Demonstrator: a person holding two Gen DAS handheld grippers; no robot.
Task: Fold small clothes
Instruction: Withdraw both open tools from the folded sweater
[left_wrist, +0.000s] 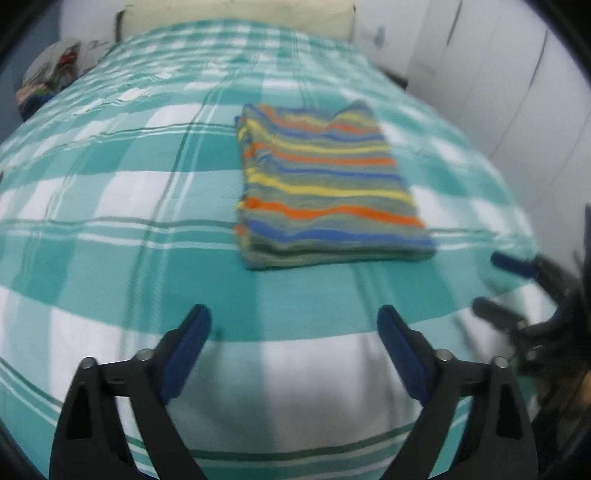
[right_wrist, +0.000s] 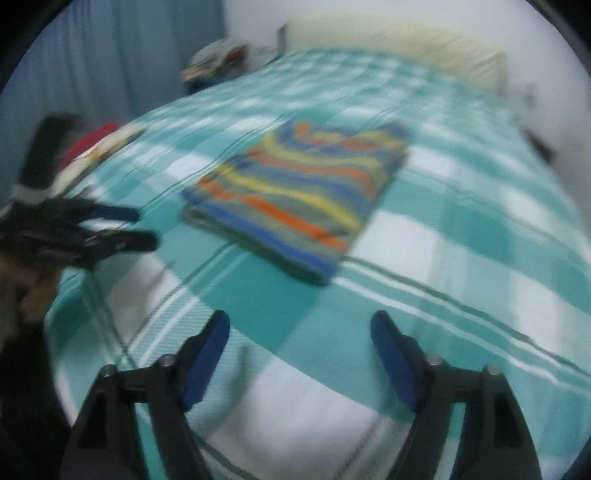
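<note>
A small striped garment (left_wrist: 325, 184), in grey, orange, yellow and blue, lies folded into a neat rectangle on the bed; it also shows in the right wrist view (right_wrist: 299, 195). My left gripper (left_wrist: 293, 317) is open and empty, above the sheet short of the garment's near edge. My right gripper (right_wrist: 301, 323) is open and empty, also short of the garment. The right gripper shows at the right edge of the left wrist view (left_wrist: 506, 284), and the left gripper at the left edge of the right wrist view (right_wrist: 144, 227). Both views are blurred.
The bed has a teal and white checked sheet (left_wrist: 110, 206). A cream pillow (left_wrist: 236, 18) lies at the head. A pile of clothes (left_wrist: 55, 74) sits at the far left corner. White wardrobe doors (left_wrist: 498, 74) stand on the right. A red item (right_wrist: 92, 140) lies at the left bed edge.
</note>
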